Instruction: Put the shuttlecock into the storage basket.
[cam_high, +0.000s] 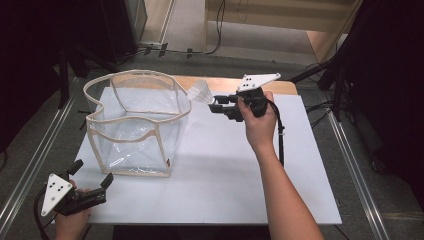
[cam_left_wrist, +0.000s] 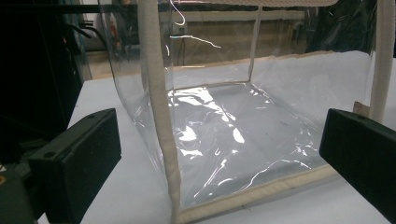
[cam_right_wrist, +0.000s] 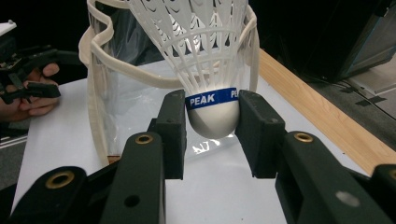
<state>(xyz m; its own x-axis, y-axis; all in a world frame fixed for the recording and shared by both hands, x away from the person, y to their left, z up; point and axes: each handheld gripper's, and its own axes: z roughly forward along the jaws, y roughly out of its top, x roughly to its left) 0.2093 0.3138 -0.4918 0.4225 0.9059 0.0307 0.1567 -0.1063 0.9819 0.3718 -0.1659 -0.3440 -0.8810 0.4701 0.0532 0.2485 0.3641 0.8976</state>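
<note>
A: What is held in the right tongs?

B: A white shuttlecock is clamped by its rounded cork base between the two black jaws. A blue band marked "PEAK" is seen just above the grip, and the feather skirt is pointed away from the tongs, toward the bag.

A: Where is it placed over the surface?

B: In the high view the shuttlecock is carried above the white surface, near its far edge, just beside the right rim of the bag. It is kept outside the bag; whether the skirt is touching the rim cannot be told.

A: How is the bag described?

B: A clear plastic bag with cream fabric trim is stood upright on the left half of the surface, with its mouth open upward. In the left gripper view the bag is seen close up, with one trimmed corner edge standing between the two jaws and its clear floor lying flat on the surface.

A: And the left tongs?

B: They are held low at the near left corner of the surface, just short of the bag's near wall. The jaws are spread wide, and nothing is gripped by them.
</note>
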